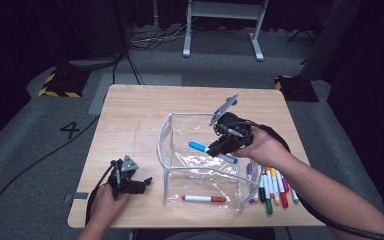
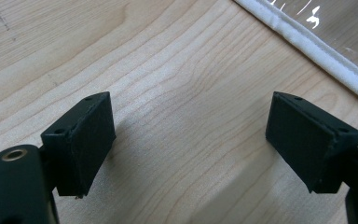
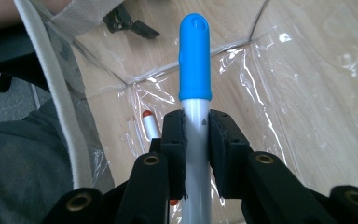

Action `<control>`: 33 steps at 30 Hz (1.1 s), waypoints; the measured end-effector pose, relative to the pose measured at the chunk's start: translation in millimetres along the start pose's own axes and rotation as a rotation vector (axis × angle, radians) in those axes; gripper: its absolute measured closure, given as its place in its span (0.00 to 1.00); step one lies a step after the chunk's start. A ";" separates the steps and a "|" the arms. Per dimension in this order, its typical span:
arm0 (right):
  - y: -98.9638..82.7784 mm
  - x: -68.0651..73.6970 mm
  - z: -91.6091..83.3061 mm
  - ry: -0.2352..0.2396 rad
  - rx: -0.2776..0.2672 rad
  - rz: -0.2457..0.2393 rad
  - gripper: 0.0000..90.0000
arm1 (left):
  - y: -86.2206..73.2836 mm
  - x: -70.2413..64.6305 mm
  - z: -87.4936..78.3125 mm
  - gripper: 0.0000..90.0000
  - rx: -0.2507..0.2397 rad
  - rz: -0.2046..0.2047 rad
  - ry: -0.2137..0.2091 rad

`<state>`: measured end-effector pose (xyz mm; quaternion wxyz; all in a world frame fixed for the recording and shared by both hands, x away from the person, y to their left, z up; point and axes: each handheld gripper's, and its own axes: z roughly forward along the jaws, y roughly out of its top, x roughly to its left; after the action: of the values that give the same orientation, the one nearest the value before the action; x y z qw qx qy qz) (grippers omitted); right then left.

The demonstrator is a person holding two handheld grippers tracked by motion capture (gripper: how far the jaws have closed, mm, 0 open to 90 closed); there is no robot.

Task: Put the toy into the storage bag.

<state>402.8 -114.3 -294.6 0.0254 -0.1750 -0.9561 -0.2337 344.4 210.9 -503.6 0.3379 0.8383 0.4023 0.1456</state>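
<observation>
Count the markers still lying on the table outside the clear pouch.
About 7, though overlap may hide some: they lie bunched side by side on the table just right of the clear pouch, below the right gripper, from the purple marker to the green marker.

Recording lab or studio, dark curtains (image 1: 20, 30), floor cables (image 1: 35, 162), hazard-taped stand bases (image 1: 60, 82), numbered carpet (image 1: 70, 130)

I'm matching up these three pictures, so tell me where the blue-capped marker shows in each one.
High view: the blue-capped marker is right of centre, held by the right gripper over the clear plastic bag.
Left gripper view: it is not in this picture.
Right gripper view: at centre, pointing straight up, its grey barrel clamped between the fingers.
Shared landmark: the bag's white edge trim, also in the right gripper view.
</observation>
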 end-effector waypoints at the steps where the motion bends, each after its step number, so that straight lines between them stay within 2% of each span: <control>1: 0.6 0.0 3.5 0.008 0.006 0.000 0.85 | 0.0 0.0 0.1 0.18 -0.001 0.001 0.000; 5: 2.2 -0.4 16.7 0.038 0.023 -0.002 0.85 | 0.0 0.1 0.0 0.18 -0.001 0.001 0.001; 7: 2.8 1.3 27.4 0.051 0.050 -0.011 0.85 | 0.1 0.2 -0.1 0.18 -0.001 0.003 0.002; 17: 2.0 5.6 53.6 0.081 0.108 -0.027 0.85 | 0.0 0.1 -0.1 0.18 0.000 0.002 0.001; 23: 1.7 10.5 69.6 0.096 0.160 -0.062 0.85 | 0.0 -0.1 0.0 0.18 0.000 -0.001 -0.001; 27: 2.5 11.8 79.9 0.102 0.200 -0.053 0.85 | 0.0 -0.1 0.0 0.18 0.000 -0.001 -0.001; 28: 2.5 11.5 83.1 0.104 0.210 -0.056 0.85 | 0.1 0.5 -0.2 0.18 -0.001 0.008 0.006; 33: 1.9 12.1 95.1 0.122 0.272 -0.064 0.85 | -0.2 0.1 -0.2 0.18 -0.004 0.005 0.006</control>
<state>395.3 -65.5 -376.7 0.0992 -0.1250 -0.9807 -0.1130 344.3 211.2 -503.6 0.3380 0.8383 0.4008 0.1495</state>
